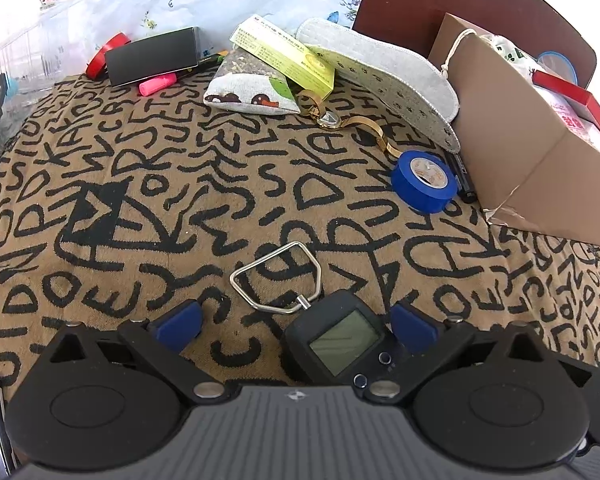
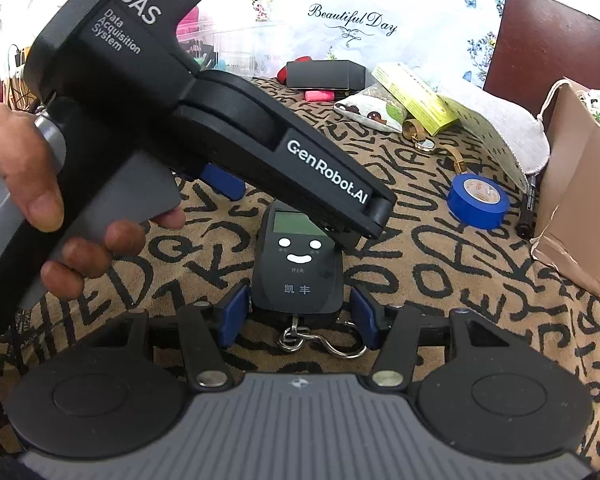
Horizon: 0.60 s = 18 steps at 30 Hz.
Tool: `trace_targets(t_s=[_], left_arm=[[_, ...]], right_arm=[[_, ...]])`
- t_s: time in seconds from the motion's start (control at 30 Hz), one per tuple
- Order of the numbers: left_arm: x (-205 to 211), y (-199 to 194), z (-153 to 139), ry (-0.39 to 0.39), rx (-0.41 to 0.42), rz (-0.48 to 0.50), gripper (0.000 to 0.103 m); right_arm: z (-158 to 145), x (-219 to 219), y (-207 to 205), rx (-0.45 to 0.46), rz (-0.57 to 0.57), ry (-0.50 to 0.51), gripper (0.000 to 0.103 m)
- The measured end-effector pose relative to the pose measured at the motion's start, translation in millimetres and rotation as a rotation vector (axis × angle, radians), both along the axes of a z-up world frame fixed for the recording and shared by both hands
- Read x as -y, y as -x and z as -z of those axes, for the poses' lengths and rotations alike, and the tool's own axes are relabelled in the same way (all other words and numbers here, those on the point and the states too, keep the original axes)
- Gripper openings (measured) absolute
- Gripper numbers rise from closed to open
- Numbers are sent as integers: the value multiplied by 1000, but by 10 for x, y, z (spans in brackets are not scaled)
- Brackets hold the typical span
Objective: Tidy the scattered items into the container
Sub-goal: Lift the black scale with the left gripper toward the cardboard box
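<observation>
A black digital hanging scale [image 1: 340,340] [image 2: 298,264] lies on the letter-patterned cloth, its metal ring handle [image 1: 278,278] at one end and hook [image 2: 328,342] at the other. My left gripper [image 1: 296,324] is open around its screen end, with the right finger [image 1: 414,326] close to its side. My right gripper [image 2: 300,316] is open around the hook end, pads beside the body with small gaps. The brown cardboard box [image 1: 512,136] [image 2: 580,200] stands at the right, holding several items. Blue tape [image 1: 424,180] [image 2: 478,200] lies near it.
At the back lie a gold watch [image 1: 332,120], fabric pouch [image 1: 248,92], yellow-green box [image 1: 284,54], grey insole [image 1: 396,80], black box [image 1: 154,56], pink highlighter [image 1: 158,82] and red tape [image 1: 106,54]. A black marker [image 2: 526,208] lies against the cardboard box. A clear organiser [image 1: 16,56] stands left.
</observation>
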<state>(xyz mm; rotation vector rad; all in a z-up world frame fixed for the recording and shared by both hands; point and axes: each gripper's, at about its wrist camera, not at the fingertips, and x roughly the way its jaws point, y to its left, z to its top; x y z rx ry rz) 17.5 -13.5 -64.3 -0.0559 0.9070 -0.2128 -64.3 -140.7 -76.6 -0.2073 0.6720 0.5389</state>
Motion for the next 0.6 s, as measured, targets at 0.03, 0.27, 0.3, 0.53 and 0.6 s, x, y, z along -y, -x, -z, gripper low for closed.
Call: trace_targets(t_s=[0.03, 0.27, 0.3, 0.53, 0.6], left_arm=[[10, -3, 6, -8, 3, 3, 103], [48, 20, -17, -28, 34, 48, 88], [60, 32, -26, -25, 38, 57, 86], [117, 83, -52, -3, 38, 68, 73], [108, 100, -72, 46, 28, 77, 61]], right_arm=[[5, -4, -4, 1, 1, -2, 55], [1, -8, -21, 2, 1, -7, 48], [-2, -6, -20, 2, 4, -8, 48], [-22, -2, 8, 1, 27, -12, 48], [-29, 7, 21, 0, 32, -17, 48]])
